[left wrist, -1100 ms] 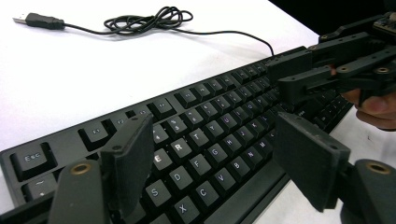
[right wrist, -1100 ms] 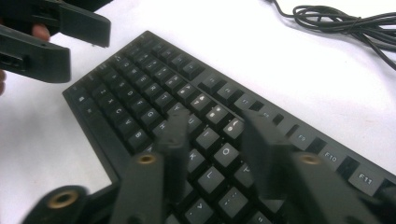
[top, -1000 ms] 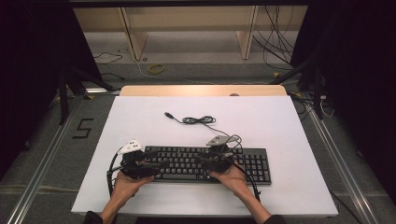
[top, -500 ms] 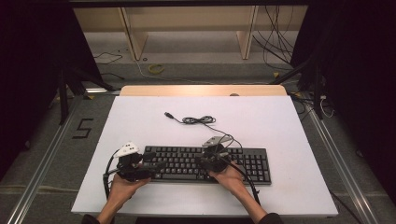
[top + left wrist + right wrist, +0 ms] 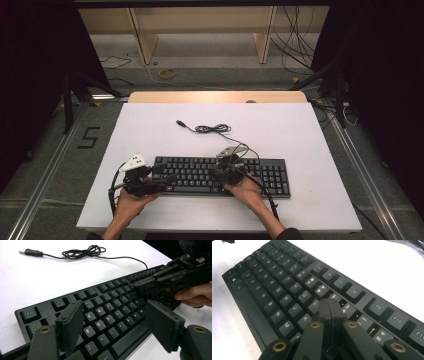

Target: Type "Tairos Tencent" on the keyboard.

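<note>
Keyboard point(image 5: 220, 175) sits flat near the front edge of the white surface point(image 5: 300, 135), its cable point(image 5: 212, 128) coiled loose behind it with the USB plug point(image 5: 29, 251) not connected to anything. Right hand-held gripper point(image 5: 329, 308) has its jaws pressed together with nothing between them, tip down by the I/K keys, so I'd guess it's being used like a single finger to poke keys. Left hand-held gripper point(image 5: 112, 327) is spread wide, hovering over the left letter keys, probably waiting its turn.
</note>
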Demonstrator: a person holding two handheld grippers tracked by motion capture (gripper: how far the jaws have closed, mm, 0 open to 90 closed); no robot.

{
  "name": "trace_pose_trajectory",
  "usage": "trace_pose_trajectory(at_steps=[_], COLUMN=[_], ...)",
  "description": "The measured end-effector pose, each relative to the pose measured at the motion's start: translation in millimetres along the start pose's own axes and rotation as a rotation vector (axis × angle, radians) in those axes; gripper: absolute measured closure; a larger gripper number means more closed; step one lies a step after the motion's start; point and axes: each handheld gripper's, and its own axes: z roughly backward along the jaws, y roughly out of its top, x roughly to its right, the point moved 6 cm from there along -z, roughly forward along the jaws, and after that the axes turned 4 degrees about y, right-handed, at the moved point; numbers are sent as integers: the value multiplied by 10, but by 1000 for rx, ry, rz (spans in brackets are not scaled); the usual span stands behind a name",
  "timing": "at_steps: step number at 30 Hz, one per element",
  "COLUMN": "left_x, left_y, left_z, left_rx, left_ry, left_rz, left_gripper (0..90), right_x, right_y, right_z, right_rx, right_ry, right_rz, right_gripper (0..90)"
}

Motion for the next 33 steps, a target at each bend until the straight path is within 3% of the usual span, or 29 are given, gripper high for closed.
trace_pose_trajectory(at_steps=[10,15,19,26,33], left_x=[-31,-57,-109,-146,-149], left_y=[-8,-20,-30,-66,-106], left_z=[5,-15,-33,-76,-131], left_rx=[-2,-12,-16,-51,-102], left_ry=[12,27,42,74,89], left_rz=[4,0,9,-8,-24], left_gripper=[313,323,351,507,695], right_x=[-22,-9,-3,-41,-60], right_y=[-33,-19,27,57,39], right_z=[-27,-2,72,171,287], right_rx=[-6,9,54,87,110], right_ry=[-29,-5,21,39,49], right_rz=[10,-21,-42,-39,-33], right_gripper=[900,900,830,623,511])
